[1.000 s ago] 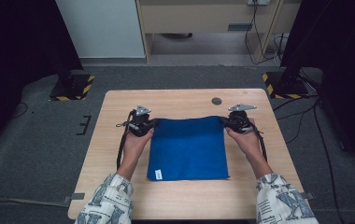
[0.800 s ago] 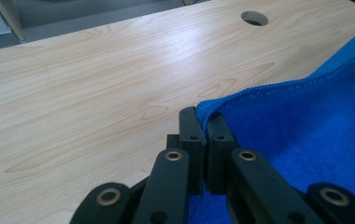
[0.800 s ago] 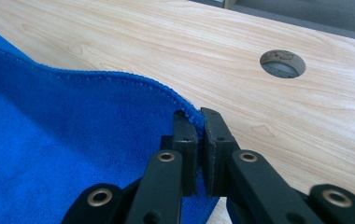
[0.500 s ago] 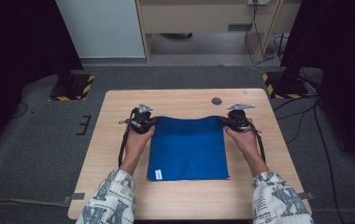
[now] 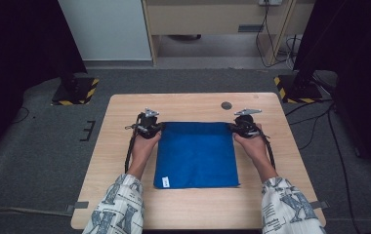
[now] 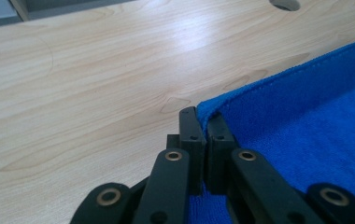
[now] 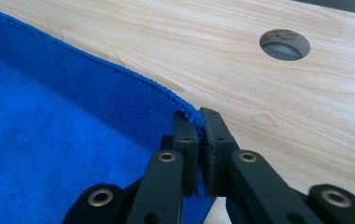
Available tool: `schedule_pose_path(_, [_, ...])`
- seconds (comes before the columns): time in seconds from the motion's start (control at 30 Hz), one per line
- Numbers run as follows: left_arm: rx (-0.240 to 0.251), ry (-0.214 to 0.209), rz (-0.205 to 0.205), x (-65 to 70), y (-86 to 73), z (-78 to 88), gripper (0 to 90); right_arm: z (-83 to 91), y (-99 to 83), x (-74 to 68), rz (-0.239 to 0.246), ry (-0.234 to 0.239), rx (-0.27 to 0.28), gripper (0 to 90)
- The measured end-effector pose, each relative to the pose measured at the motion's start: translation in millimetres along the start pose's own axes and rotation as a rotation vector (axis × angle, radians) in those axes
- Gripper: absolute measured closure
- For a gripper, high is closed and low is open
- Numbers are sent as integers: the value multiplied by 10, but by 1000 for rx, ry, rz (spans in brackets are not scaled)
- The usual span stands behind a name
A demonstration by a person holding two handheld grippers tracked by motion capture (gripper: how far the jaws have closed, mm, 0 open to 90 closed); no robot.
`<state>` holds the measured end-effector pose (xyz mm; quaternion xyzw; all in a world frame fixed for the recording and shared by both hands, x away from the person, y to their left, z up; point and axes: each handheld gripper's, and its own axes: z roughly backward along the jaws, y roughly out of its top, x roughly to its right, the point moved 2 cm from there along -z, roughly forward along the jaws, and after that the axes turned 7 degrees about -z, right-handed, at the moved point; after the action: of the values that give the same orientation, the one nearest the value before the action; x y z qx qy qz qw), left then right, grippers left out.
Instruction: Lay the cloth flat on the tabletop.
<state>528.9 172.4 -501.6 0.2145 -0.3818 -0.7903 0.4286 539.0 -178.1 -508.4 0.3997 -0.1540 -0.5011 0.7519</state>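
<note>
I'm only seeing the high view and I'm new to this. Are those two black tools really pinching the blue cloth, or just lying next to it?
Observer: Pinching. In the left gripper view, the left gripper has its jaws shut on a far corner of the blue cloth.
Operator: Same on the other side?
Observer: Yes. In the right gripper view, the right gripper clamps the cloth's other far corner, stitched hem between the jaws.
Operator: And that dark spot on the table?
Observer: It's a round hole through the wooden table, apart from the cloth.
</note>
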Motion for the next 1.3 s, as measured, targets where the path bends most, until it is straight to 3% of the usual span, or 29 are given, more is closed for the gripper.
schedule_pose_path(0.13, [-4,4,7,-24,-27,-40,880,-46,29,-25,24,-13,-25,863])
schedule_pose_path(0.37, [-18,11,15,-66,-62,-86,870,-98,49,-31,14,-13,-38,862])
schedule_pose_path(0.47, [3,33,44,-61,-57,-111,722,-125,52,-32,20,-20,-49,813])
schedule_pose_path(0.6, [31,63,22,-50,-32,-96,539,-112,94,-25,-12,-39,-2,603])
schedule_pose_path(0.63, [34,64,16,-52,-29,-89,495,-107,101,-21,-9,-52,9,522])
schedule_pose_path(0.73, [53,59,13,-65,-26,-79,377,-87,117,-10,-13,-76,27,397])
schedule_pose_path(0.87, [51,51,22,-86,-36,-78,290,-53,138,-13,-45,-67,42,364])
schedule_pose_path(0.93, [44,41,24,-78,-42,-83,257,-43,147,-43,-30,-75,48,355])
schedule_pose_path(1.17, [-17,58,-46,-30,-140,-149,209,-23,139,-124,-10,-68,54,354])
schedule_pose_path(1.3, [-10,42,-27,-54,-197,-165,188,-17,110,-135,-2,-65,61,354])
